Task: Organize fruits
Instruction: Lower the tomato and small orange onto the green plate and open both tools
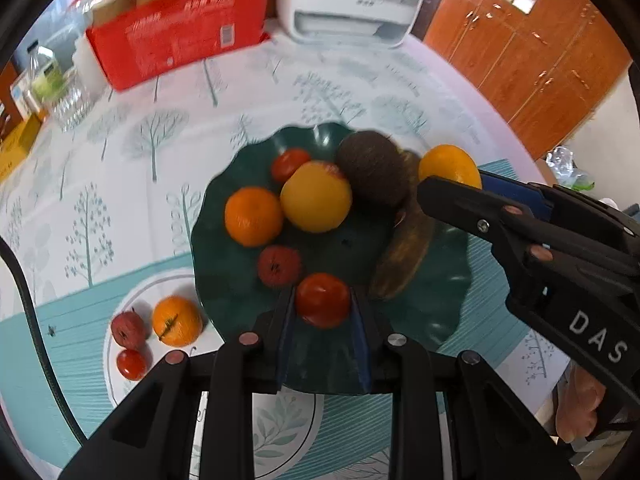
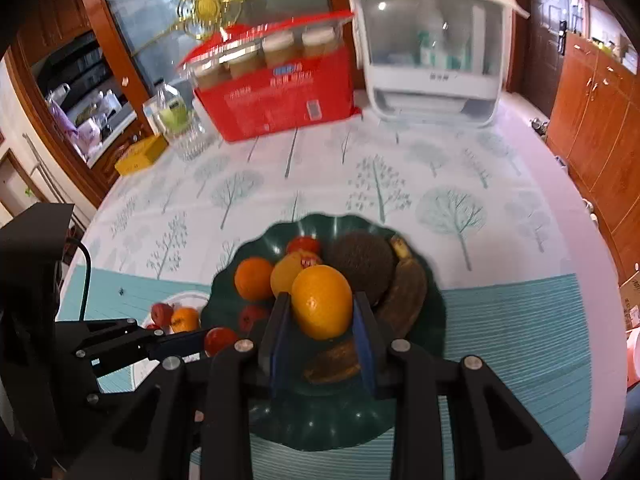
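Banana (image 2: 404, 296) lies partly hidden behind right gripper (image 2: 322, 328) holding orange (image 2: 322, 300).

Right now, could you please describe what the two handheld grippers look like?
Both are matte black plastic with round metal pivot pins and blue pads lining the inner faces of their fingers. The right gripper carries white letters "DAS" on its side. A dark cable runs beside the left gripper.

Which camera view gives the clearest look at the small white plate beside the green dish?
The left wrist view: the white plate shows most of its rim and all three small fruits on it. In the right wrist view the white plate is only a sliver, mostly hidden behind the left gripper.
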